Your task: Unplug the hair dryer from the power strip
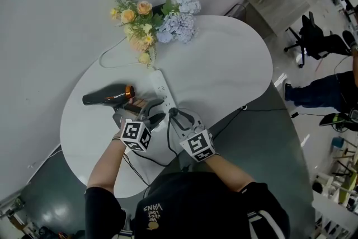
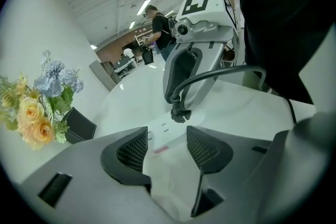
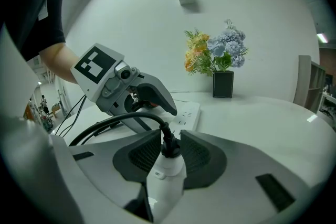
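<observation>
Right half of worktop bare: free passage. Far edge blocked by flowers. Left side: hair dryer. Centre: power strip. Near edge crowded: left tool, right tool, plug, cord trailing over it.

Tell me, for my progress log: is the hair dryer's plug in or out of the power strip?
In. The black plug is seated in the white power strip's end, between the right gripper's jaws.

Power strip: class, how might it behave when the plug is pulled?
The power strip looks slim, rigid plastic: probably light, so it may lift with the plug. On the glossy table it would likely slide unless held down.
</observation>
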{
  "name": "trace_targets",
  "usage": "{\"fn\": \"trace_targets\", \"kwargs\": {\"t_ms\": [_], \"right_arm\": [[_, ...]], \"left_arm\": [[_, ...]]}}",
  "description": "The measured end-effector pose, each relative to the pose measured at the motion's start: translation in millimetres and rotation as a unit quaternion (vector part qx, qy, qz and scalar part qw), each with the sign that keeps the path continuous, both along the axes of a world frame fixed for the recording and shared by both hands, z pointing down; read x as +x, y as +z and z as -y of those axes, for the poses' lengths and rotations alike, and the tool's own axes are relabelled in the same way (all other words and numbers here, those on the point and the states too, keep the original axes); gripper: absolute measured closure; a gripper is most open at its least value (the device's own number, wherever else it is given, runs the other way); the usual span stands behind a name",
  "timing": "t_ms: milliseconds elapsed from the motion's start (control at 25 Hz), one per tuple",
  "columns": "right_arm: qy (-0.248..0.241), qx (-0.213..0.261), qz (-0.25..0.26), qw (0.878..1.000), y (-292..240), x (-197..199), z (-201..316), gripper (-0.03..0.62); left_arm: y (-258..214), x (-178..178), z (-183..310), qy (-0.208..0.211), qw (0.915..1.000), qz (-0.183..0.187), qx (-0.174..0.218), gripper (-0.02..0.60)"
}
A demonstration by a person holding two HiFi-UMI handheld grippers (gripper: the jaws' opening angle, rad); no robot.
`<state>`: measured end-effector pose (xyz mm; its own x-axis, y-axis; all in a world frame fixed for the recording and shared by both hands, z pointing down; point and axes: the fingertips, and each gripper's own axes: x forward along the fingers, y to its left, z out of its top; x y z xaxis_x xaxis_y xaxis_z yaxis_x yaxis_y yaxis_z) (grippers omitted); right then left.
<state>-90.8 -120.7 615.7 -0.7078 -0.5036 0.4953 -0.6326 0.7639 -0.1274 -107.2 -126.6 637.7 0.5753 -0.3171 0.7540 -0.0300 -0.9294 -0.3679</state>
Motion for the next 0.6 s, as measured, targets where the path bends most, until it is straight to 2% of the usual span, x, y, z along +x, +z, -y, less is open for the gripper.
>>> {"fn": "trace_targets", "kwargs": {"t_ms": [160,400,600], "right_arm": [[-0.004,-0.003,0.002,1.000,1.2,-2.7,1.4,0.480],[-0.003,-0.007,0.000,1.000,6.1,-3.3,4.1,0.480],[-0.008,-0.003,-0.003,1.000,7.9,-5.2,5.2,0.480]], "left_arm": [[1.4,0.5,-3.2,0.008,0.9998,-0.004,-0.018,0.351],[4.2,2.2,-5.4,0.025,0.9995,0.002,-0.017,0.353],[16.8,1.0,-15.5,0.060,0.9973,0.040,-0.016,0.367]]}}
